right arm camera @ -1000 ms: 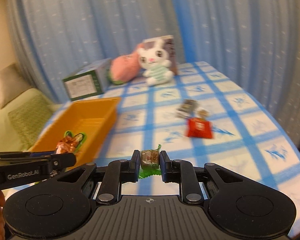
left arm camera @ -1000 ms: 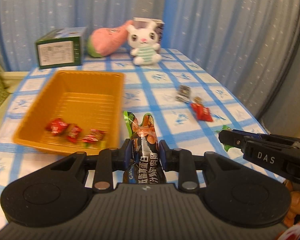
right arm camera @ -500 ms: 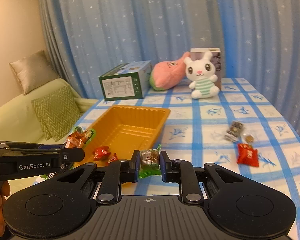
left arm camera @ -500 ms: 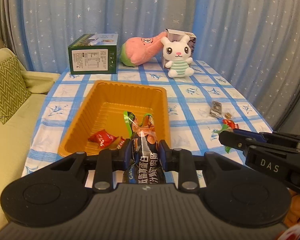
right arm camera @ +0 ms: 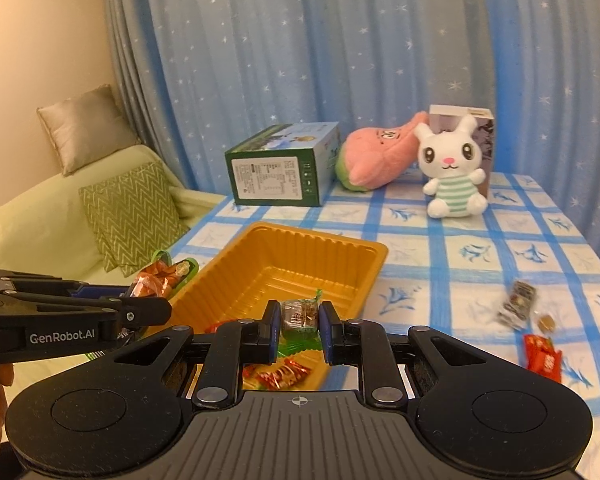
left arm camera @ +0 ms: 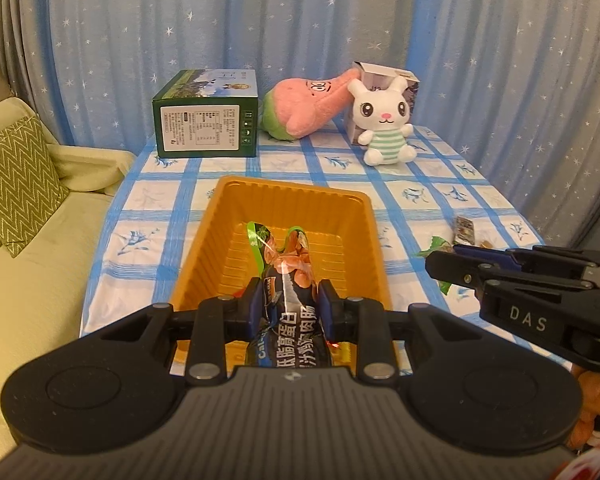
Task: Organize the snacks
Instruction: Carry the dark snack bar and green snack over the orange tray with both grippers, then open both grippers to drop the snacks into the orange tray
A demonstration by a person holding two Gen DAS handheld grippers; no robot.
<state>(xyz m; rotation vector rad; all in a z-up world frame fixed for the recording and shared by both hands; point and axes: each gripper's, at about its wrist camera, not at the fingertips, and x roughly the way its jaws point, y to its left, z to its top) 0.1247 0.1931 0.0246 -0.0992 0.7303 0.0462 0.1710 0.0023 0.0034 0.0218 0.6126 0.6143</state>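
**A:** What's around you, starting with the left wrist view?

**B:** A star-dotted blue curtain (left arm camera: 300,20) hangs behind a table under a blue-checked cloth (left arm camera: 148,216), with a pale green sofa (left arm camera: 32,280) along its left edge. At the far end I see a green box (left arm camera: 206,120), a pink plush (left arm camera: 308,102) and a white rabbit toy (left arm camera: 384,120). The orange tray (left arm camera: 364,240) sits mid-table, bare cloth on both sides. My left gripper (left arm camera: 288,304) is clamped narrowly on a dark sausage packet (left arm camera: 288,280), held above the tray's near end. The right gripper (left arm camera: 444,268) enters from the right, over cloth just beside the tray's right rim, with a green wrapper edge showing at its tip.

**A:** And the right wrist view?

**B:** Same curtain, with a beige wall (right arm camera: 40,32) left of it and two cushions on the sofa. My right gripper (right arm camera: 299,320) is closed tight on a small green-wrapped candy (right arm camera: 298,314), which hangs over the tray's (right arm camera: 364,276) near right corner. Red-wrapped candies (right arm camera: 284,374) lie in the tray below my fingers. The left gripper (right arm camera: 156,312) comes in from the left by the tray's left rim, packet (right arm camera: 160,276) sticking out. Right of the tray there's open cloth, then a dark packet (right arm camera: 518,308), a small brown candy (right arm camera: 547,323) and a red packet (right arm camera: 542,356) near the table's right edge.
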